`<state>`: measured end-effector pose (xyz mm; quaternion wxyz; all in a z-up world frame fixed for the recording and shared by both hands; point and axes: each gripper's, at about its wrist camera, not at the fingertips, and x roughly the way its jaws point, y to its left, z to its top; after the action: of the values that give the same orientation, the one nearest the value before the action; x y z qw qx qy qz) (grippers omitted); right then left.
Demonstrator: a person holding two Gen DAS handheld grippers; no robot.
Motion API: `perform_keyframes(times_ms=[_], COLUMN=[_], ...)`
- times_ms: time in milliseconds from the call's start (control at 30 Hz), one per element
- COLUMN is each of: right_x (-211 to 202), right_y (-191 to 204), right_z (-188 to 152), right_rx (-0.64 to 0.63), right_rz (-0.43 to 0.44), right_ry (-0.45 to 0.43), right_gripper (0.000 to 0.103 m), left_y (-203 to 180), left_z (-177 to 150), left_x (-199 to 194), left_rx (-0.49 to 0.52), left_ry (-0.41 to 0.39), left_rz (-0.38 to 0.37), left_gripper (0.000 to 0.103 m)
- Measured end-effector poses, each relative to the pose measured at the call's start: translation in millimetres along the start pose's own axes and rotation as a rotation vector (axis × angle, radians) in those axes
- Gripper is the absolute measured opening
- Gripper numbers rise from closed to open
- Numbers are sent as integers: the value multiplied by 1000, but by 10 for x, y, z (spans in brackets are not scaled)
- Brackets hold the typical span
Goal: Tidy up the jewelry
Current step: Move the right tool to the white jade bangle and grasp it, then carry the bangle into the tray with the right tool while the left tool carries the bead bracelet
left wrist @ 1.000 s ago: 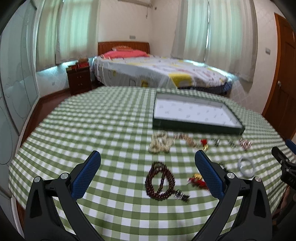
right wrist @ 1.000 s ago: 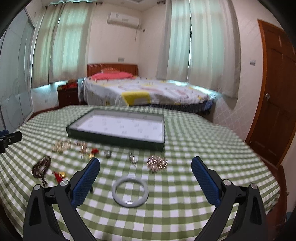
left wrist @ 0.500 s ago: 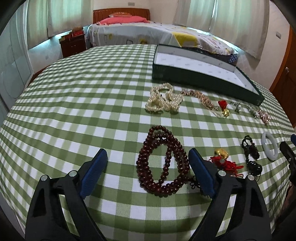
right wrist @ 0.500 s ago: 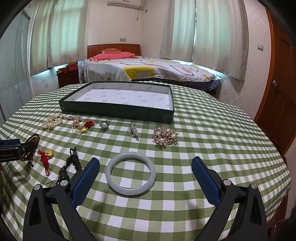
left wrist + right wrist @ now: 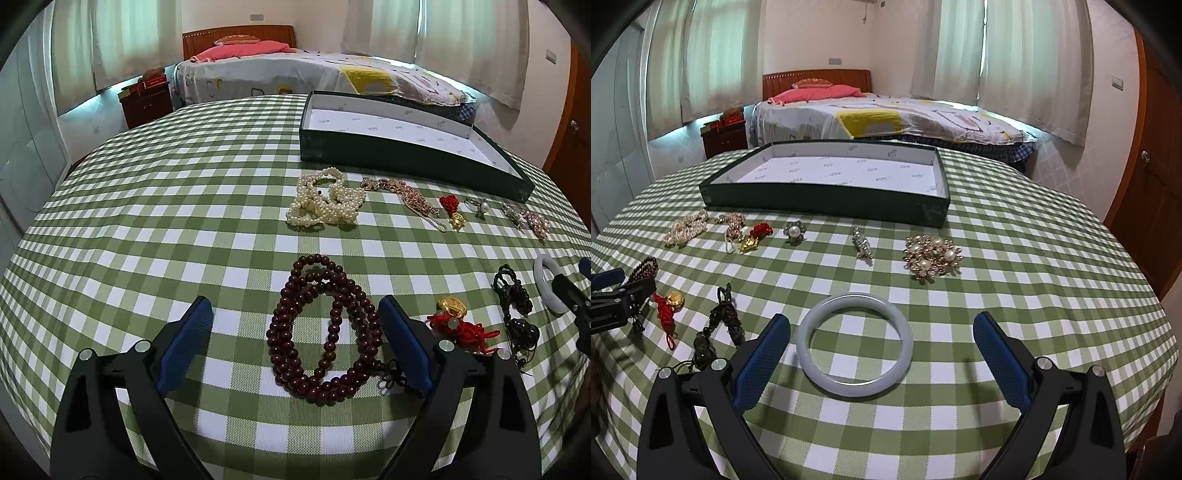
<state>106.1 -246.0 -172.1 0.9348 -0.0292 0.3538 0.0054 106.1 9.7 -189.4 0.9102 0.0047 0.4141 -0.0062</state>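
Note:
A dark red bead necklace (image 5: 277, 332) lies coiled on the green checked cloth. My left gripper (image 5: 295, 306) hangs low over it; the beads lie between its blue pads, untouched, and the jaws are opening. A pale jade bangle (image 5: 855, 297) lies flat between the wide-apart fingers of my right gripper (image 5: 882, 321), which is open and clear of it. The empty dark green tray (image 5: 827, 201) with a white lining stands at the back of the table. Pearl strands (image 5: 325, 201), a gold chain (image 5: 406, 194) and a pearl brooch (image 5: 931, 257) lie in front of it.
Between the grippers lie a red tassel with a gold charm (image 5: 458, 319) and a black cord pendant (image 5: 724, 321). A pearl ring (image 5: 794, 231) and a silver pin (image 5: 861, 245) lie near the tray. Behind the table are a bed (image 5: 886, 118) and a door (image 5: 1152, 147).
Both grippers have come down and closer to the table. The left now straddles the red beads, the right straddles the bangle. The left jaws stand a little narrower than before.

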Motion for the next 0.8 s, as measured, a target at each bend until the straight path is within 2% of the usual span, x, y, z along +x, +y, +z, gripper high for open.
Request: perform_keyframes(times_ms=[133,400,467,533,567,600,633,700,733,800], right_x=[73,167,174,162,153,141,113,87,79,71], right_y=[18,-27,-69,-67,-62,-55,-34,-1,-2,-4], right_z=[3,-35,-52,-63,-67,-71,-75,-77,-86,-84], right_rx=[-7,21,47,48,45,42,31,19,21,22], right_rz=[-12,15,35,38,41,48,65,69,75,77], right_ry=[32,77,85,84,82,79,70,68,68,70], right_gripper=[97,96,96,94,91,83,71,69,69,69], left_y=[18,19,19,13,-4,-18,-35,-71,-86,-107], left_z=[-7,-1,-13,-28,-33,-37,-39,-41,-44,-53], left_x=[28,39,25,-4,-15,-26,-35,-50,-53,-63], left_rx=[-6,-6,-6,0,10,18,28,49,57,69], left_ry=[-5,-8,-14,-27,-32,-36,-40,-48,-49,-53], left_rz=[0,-2,-1,-8,-14,-25,-29,-46,-51,-71], left_gripper=[98,98,92,76,73,64,54,44,34,25])
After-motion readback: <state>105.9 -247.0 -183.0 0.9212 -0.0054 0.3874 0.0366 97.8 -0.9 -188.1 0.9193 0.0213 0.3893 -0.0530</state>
